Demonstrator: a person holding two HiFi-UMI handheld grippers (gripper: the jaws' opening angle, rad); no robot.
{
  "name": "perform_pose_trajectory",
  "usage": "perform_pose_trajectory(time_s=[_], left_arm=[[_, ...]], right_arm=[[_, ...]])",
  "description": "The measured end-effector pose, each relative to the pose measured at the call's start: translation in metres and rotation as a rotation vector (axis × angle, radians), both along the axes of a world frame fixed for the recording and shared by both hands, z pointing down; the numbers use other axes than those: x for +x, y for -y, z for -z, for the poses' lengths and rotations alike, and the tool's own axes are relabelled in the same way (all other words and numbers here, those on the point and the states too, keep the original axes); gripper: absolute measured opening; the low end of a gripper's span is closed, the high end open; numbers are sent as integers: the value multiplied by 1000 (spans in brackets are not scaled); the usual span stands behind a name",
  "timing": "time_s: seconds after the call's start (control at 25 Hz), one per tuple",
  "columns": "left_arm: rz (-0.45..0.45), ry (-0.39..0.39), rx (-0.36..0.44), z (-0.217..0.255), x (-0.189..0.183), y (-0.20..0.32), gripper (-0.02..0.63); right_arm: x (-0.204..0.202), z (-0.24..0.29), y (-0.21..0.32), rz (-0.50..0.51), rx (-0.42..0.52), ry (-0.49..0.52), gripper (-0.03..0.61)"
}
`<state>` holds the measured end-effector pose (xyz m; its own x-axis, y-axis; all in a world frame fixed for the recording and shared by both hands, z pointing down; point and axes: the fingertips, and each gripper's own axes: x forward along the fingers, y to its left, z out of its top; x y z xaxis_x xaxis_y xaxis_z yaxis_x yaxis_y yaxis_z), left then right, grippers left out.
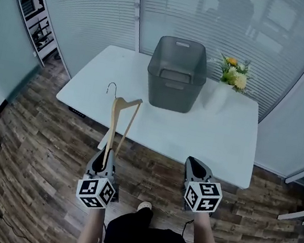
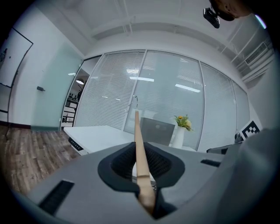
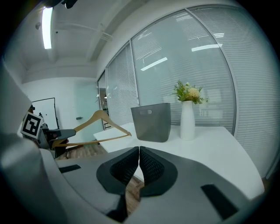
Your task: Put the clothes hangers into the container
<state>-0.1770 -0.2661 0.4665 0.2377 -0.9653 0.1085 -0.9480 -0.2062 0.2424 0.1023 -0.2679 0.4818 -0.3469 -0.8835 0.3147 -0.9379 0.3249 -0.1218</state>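
A wooden clothes hanger [image 1: 118,124] with a metal hook sticks out forward from my left gripper [image 1: 103,159], which is shut on one end of it. The hanger reaches over the front edge of the white table [image 1: 107,76]. In the left gripper view the hanger [image 2: 137,127] runs up between the pads. A grey plastic container [image 1: 176,73] stands upright at the back of the table, beyond the hanger. My right gripper [image 1: 197,169] is shut with nothing in it, level with the left one in front of the table. The right gripper view shows the hanger [image 3: 98,117] and container [image 3: 152,122].
A white vase [image 1: 218,97] with yellow flowers stands just right of the container. Glass walls with blinds close off the back. The floor is dark wood planks [image 1: 39,139]. A shelf unit [image 1: 35,6] is at the far left.
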Motion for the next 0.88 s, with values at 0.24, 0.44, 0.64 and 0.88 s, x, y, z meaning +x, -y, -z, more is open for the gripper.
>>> perform_pose_trajectory(time_s=[0.24,0.44,0.64,0.88], left_arm=[[8,-1,-3,-1,-7,36,55],[3,-4,0,-1,-11,63,55],[-6,-4,1,-3,-12,85,55],[-13,-5,10,-2,-14,101,55]], right_arm=[[-2,-2,34,-10,-1,2,28],[-5,-3,60,-19,-4,1,29],[-7,-5,82,-23,-2,2,29],[-10,-7,95,-29,-1,-4,29]])
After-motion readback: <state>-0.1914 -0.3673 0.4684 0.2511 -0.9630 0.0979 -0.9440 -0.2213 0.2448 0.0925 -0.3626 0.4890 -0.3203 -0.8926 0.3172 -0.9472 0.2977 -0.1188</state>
